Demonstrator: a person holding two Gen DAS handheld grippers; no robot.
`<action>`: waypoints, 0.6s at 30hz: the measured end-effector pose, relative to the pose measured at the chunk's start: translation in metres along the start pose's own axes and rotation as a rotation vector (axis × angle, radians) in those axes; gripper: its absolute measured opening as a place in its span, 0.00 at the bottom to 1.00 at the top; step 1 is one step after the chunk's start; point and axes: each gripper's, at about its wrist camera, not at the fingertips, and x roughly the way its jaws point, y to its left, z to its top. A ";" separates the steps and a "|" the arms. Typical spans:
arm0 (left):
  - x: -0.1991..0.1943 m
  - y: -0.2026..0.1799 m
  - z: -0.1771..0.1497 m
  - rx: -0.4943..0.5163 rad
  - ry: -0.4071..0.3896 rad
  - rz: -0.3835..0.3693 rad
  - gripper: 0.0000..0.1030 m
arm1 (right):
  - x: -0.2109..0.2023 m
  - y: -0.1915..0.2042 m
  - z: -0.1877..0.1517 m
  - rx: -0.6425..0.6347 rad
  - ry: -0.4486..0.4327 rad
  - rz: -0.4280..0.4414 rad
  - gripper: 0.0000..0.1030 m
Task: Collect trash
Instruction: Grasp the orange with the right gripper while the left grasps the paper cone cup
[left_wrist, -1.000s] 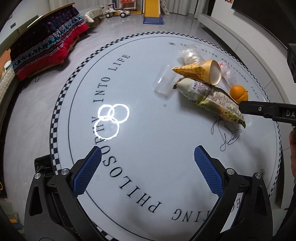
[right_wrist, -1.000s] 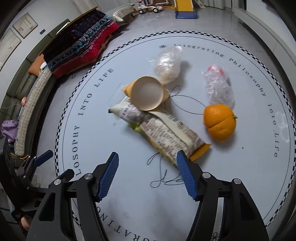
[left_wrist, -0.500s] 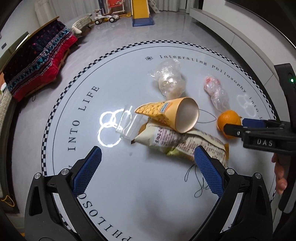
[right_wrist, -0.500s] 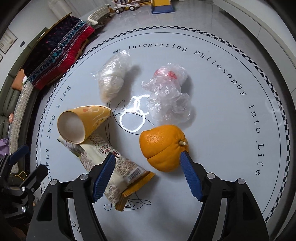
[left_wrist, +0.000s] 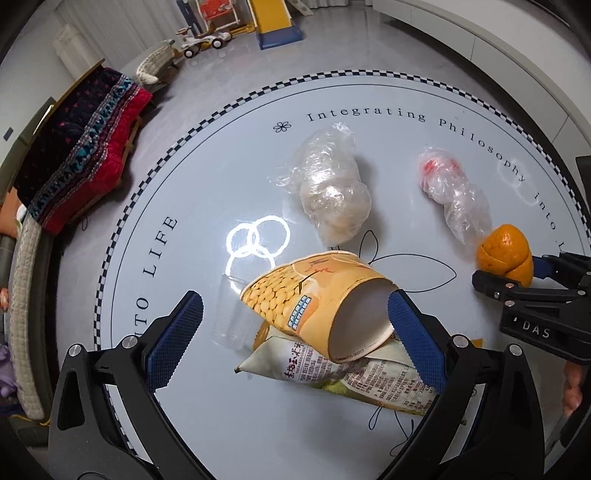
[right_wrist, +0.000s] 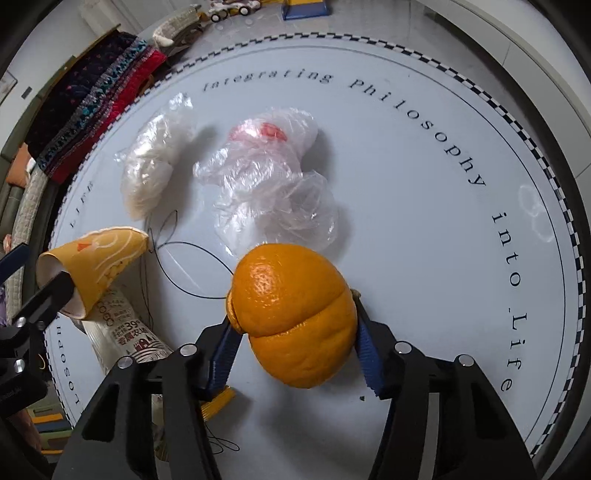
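On the round worktop, the right claw has just closed around the orange, while the left claw, wide open, has moved over the paper cup.

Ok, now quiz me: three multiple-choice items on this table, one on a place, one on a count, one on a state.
1. The paper cup lies:
A. on its side, atop the snack packet
B. upright beside the fruit
C. inside a bag

2. Crumpled clear plastic bags on the table:
A. one
B. two
C. four

3. The right claw is:
A. open over bare table
B. closed on the orange
C. holding the cup

Answers: 1 A, its mouth faces sideways over the packet; 2 B, one whitish, one with red inside; 3 B, its jaws have just been closing and both pads touch the orange between them.
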 end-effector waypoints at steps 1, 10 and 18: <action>0.002 -0.002 0.001 0.008 0.000 -0.002 0.94 | -0.001 -0.002 -0.001 0.005 0.001 0.009 0.53; 0.022 -0.023 0.010 0.165 0.021 0.001 0.94 | -0.006 -0.004 -0.003 0.022 0.002 0.023 0.51; 0.037 0.004 0.007 0.030 0.051 -0.198 0.32 | -0.009 -0.010 -0.005 0.035 0.004 0.026 0.49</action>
